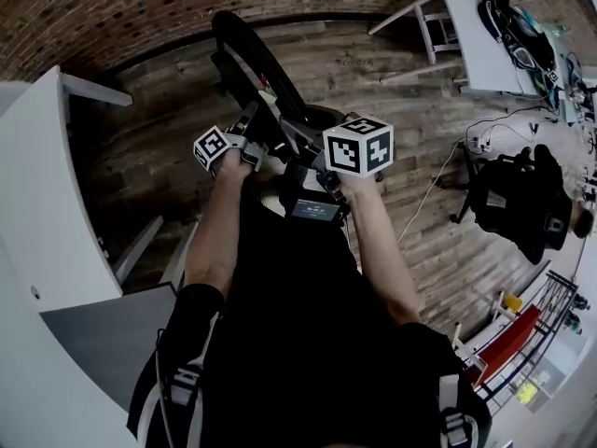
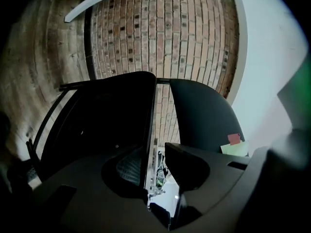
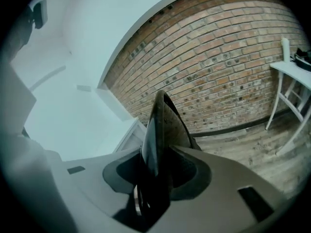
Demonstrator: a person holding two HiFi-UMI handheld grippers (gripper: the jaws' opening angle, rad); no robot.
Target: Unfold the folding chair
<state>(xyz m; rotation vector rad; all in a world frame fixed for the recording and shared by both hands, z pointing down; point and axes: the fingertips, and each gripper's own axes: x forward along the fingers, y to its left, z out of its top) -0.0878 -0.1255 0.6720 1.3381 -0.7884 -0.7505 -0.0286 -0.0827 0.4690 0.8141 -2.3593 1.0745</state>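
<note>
Fingers [image 3: 214, 178] of right gripper [image 3: 155, 166] pinch the folding chair [image 3: 163, 120] — thin, curved, black.

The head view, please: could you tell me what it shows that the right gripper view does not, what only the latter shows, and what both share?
Only the head view: the person's arms, the left gripper and a pale cable on the floor. Only the right gripper view: the tongs of the right gripper standing either side of an edge-on dark panel of the folding chair. Both: the chair, the brick wall, the wood floor and a white table.
</note>
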